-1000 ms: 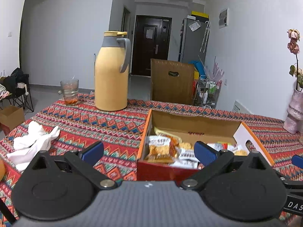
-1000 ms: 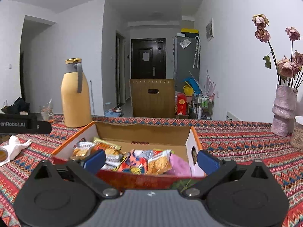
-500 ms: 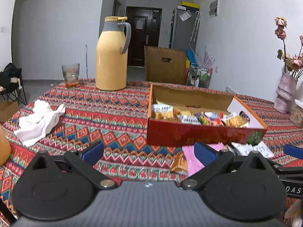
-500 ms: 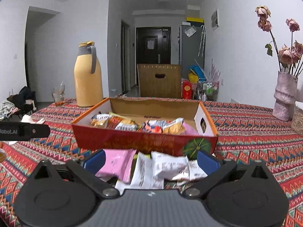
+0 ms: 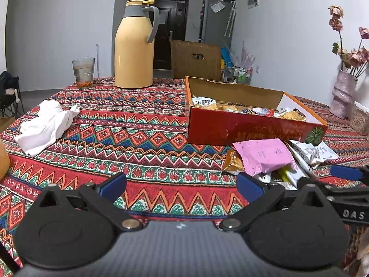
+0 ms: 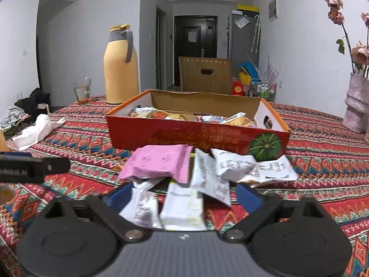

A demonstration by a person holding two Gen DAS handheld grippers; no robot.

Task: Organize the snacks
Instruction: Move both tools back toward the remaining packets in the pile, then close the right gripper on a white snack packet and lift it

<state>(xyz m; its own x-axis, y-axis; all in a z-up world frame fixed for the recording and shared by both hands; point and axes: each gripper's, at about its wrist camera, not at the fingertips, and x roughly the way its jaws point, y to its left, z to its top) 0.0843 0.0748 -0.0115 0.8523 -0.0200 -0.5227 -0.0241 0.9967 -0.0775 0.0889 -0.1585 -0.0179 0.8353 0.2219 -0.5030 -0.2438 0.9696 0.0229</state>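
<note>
Both claws hang wide and empty over loose snack packets in front of the box.

The right claw (image 6: 182, 195) stands spread with white packets (image 6: 182, 207) lying between its fingers; the left claw (image 5: 181, 184) is equally wide, over bare cloth just left of the pile. Beyond lie the pink packet (image 6: 159, 164) and more white ones, touching and overlapping, just short of the red snack box (image 6: 196, 136) on the table (image 5: 138, 138). The packets look light, soft and crinkly, likely slippery; pinching a flat sealed edge should hold better than squeezing the puffed middle.
</note>
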